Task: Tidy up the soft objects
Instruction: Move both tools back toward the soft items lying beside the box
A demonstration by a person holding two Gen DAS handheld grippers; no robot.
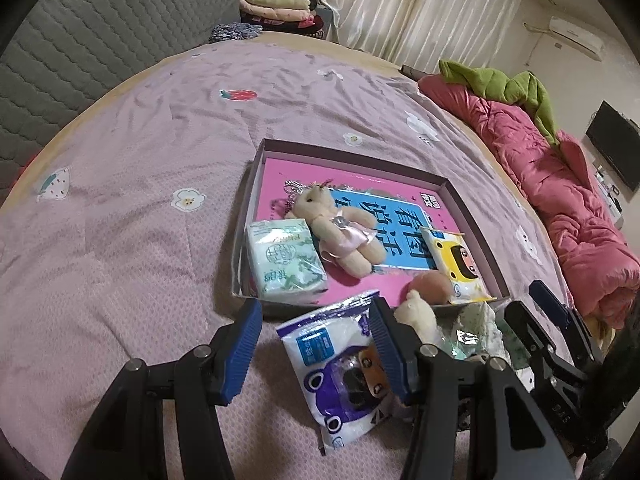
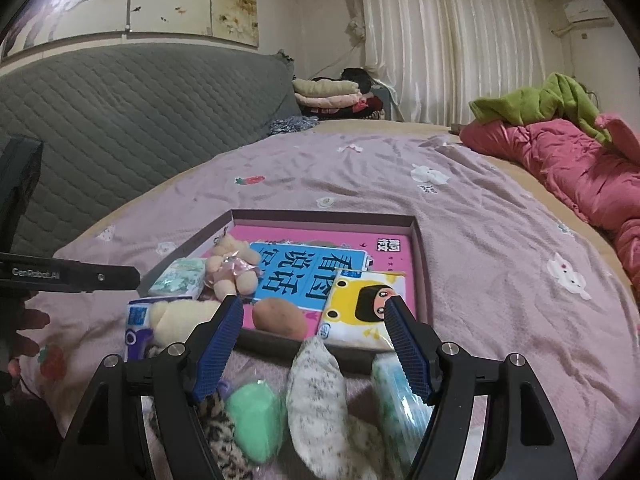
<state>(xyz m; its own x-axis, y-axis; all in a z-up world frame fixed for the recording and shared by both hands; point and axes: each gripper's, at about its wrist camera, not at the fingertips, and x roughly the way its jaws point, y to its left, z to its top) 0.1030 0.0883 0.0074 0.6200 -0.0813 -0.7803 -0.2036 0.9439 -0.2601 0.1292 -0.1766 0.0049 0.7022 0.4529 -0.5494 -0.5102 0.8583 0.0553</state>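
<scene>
A shallow box [image 1: 460,196] [image 2: 420,264] lined with a pink book lies on the bed. In it are a small teddy bear [image 1: 340,228] [image 2: 232,272], a green tissue pack [image 1: 284,260], a yellow cartoon tissue pack [image 1: 456,264] [image 2: 364,304] and a peach soft ball [image 2: 280,318]. My left gripper [image 1: 316,340] is open above a blue-and-white frog packet [image 1: 324,364] on the bedspread, its pads clear of it. My right gripper [image 2: 314,340] [image 1: 536,312] is open over a speckled white soft piece [image 2: 316,392], a green foam lump [image 2: 256,412], a leopard-print item [image 2: 218,420] and another tissue pack [image 2: 396,396]. A cream plush [image 1: 416,316] [image 2: 176,320] lies before the box.
A pink quilt [image 2: 560,160] with a green cloth [image 2: 540,104] lies heaped along the bed's right side. Folded clothes [image 2: 328,96] are stacked beyond the far edge, beside the grey padded headboard [image 2: 140,112]. A person's hand [image 2: 28,332] shows at the left.
</scene>
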